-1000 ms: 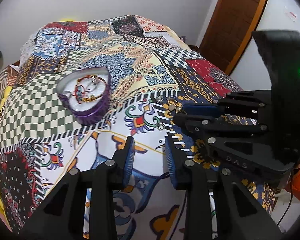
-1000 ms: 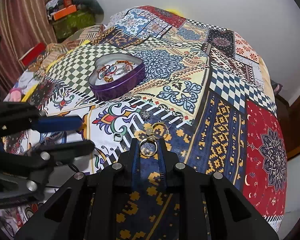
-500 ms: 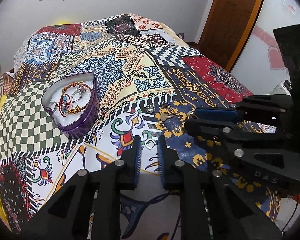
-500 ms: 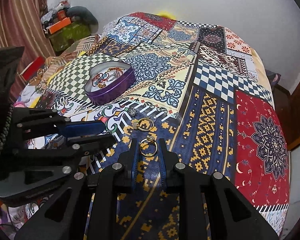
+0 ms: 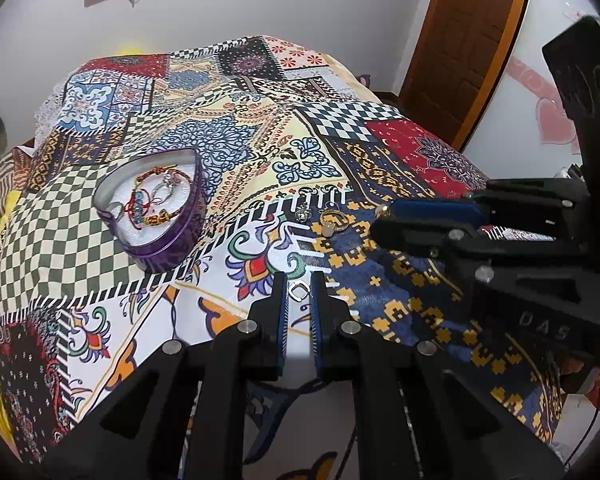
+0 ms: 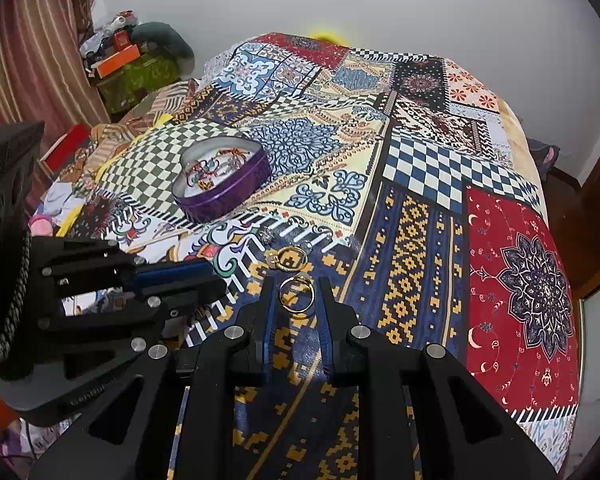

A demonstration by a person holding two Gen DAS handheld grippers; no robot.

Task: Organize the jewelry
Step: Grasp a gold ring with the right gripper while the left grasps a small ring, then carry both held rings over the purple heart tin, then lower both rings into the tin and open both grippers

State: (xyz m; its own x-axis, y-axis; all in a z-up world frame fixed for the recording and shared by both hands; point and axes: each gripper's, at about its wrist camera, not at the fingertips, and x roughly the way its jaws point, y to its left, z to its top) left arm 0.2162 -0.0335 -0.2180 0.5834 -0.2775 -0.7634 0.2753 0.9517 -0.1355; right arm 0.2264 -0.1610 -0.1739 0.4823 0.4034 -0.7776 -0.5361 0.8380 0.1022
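Over the bedspread (image 6: 420, 184), each hand-held gripper (image 5: 299, 292) (image 6: 297, 294) pinches a ring (image 5: 299, 291) (image 6: 297, 295)

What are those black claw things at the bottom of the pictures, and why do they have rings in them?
Those claws are grippers, like big tweezers. A person holds one in each hand, and each has a little camera looking along its two fingers. So one picture comes from the left gripper and the other from the right gripper. Each camera also catches the other gripper off to one side.

They are above a bed with a colourful patchwork bedspread. On it sits a purple heart-shaped tin with bracelets lying inside.

The left gripper has a small silver ring between its fingers, squeezed nearly shut around it. The right gripper has a gold ring between its fingers. A few more small pieces, including another gold ring, lie loose on the bedspread just beyond the grippers.
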